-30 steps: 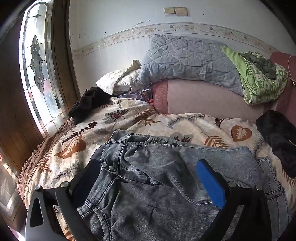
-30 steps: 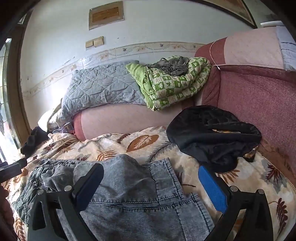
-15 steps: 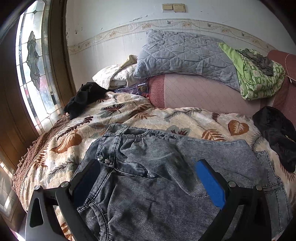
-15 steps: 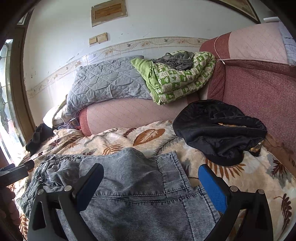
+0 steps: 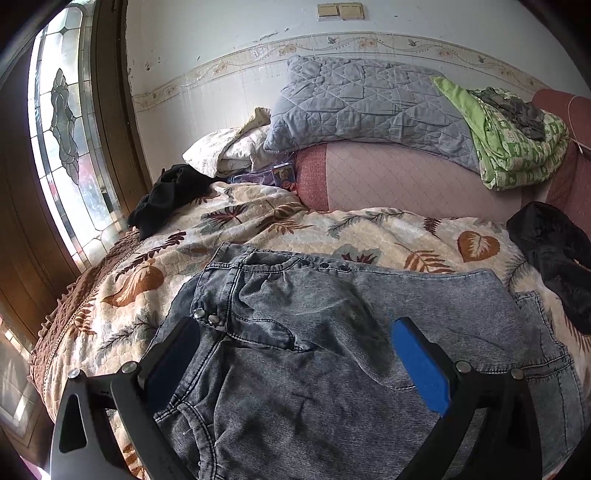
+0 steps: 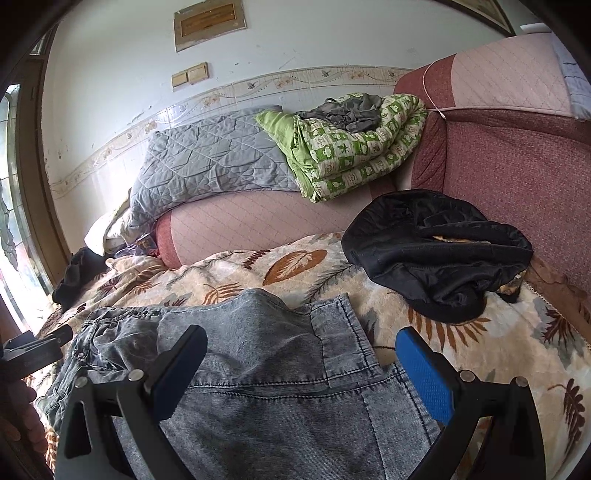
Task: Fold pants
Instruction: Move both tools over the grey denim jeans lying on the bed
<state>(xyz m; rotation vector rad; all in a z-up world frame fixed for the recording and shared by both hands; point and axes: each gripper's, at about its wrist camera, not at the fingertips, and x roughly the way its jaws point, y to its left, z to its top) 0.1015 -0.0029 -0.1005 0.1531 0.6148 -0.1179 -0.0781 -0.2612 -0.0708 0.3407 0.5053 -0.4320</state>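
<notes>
Grey jeans [image 5: 332,350] lie folded on the leaf-print bedspread [image 5: 369,229]. Left gripper [image 5: 295,365] hovers above the waistband end, fingers spread wide, gripping nothing. Right gripper [image 6: 299,373] hovers over the hem end, likewise spread and empty. A black garment [image 6: 436,251] sits beside the jeans.

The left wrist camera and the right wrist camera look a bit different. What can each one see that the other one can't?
Only the left wrist view shows the stained-glass window in full and the jeans' metal waistband buttons. Only the right wrist view shows the wall plaque, the tall maroon sofa back and the left gripper poking in at the edge. Both show the grey jeans on the leaf-print blanket, the grey quilt, the green quilt and the black garment.
</notes>
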